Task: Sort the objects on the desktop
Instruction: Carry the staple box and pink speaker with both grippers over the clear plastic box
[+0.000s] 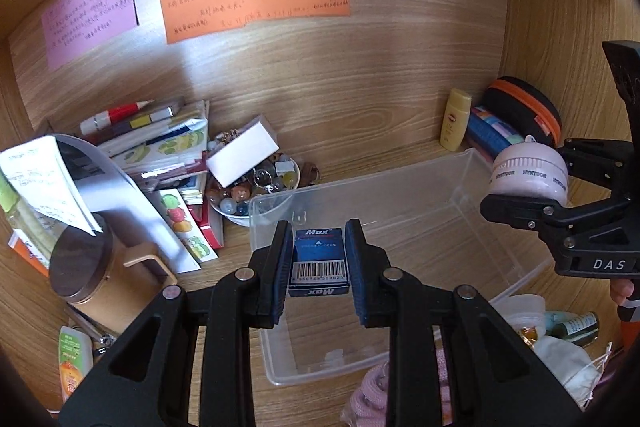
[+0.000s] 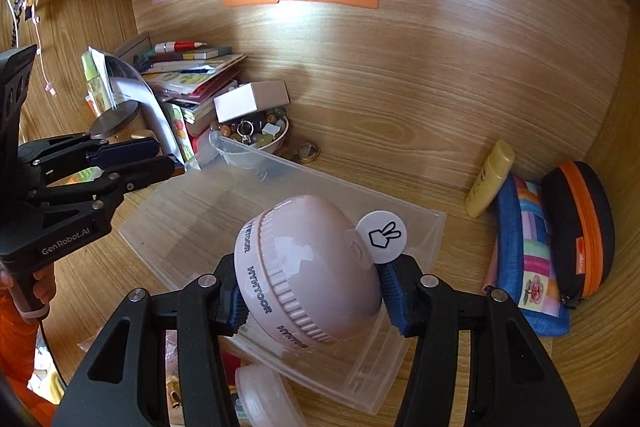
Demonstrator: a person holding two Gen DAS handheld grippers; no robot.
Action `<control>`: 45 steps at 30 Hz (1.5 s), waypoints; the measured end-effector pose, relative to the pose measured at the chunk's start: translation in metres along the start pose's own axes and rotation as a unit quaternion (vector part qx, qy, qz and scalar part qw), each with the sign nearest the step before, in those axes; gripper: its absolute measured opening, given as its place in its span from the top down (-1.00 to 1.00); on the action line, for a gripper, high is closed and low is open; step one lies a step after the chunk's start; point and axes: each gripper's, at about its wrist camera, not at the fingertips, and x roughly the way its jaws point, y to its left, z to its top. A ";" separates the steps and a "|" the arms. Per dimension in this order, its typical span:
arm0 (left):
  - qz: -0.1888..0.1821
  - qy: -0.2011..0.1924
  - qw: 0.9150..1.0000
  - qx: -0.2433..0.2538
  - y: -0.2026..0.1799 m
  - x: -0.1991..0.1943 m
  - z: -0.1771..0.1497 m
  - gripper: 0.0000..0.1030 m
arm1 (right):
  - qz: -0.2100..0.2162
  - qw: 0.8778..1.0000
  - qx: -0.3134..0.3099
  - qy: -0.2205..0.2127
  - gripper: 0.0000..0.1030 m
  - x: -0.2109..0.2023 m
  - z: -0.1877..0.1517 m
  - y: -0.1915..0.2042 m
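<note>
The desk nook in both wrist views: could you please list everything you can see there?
Max box: 1, blue, between the left gripper's pads over the bin.
HYNTOOR round gadget: 1, pink, in the right gripper above the bin.
Clear plastic bin: 1, transparent, centre of desk.
Sticky notes: 3, pink, green, orange, back wall.
Bowl of beads: 1, white, left of bin.
White box: 1, on the bowl.
Book stack: several, left.
Lidded mug: 1, tan, front left.
Yellow bottle: 1, right rear.
Patchwork pouch: 1, blue.
Zip case: 1, black-orange.
Left gripper: black.
Right gripper: black.
</note>
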 end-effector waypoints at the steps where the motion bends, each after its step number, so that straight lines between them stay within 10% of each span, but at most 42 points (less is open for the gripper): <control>1: -0.002 0.004 1.000 -0.001 0.000 0.005 0.000 0.49 | 0.002 1.000 -0.001 0.004 0.03 0.004 0.000 0.000; 45: -0.022 0.131 0.989 0.070 -0.016 0.102 -0.006 0.49 | -0.001 0.974 -0.122 0.192 0.03 0.102 -0.005 0.005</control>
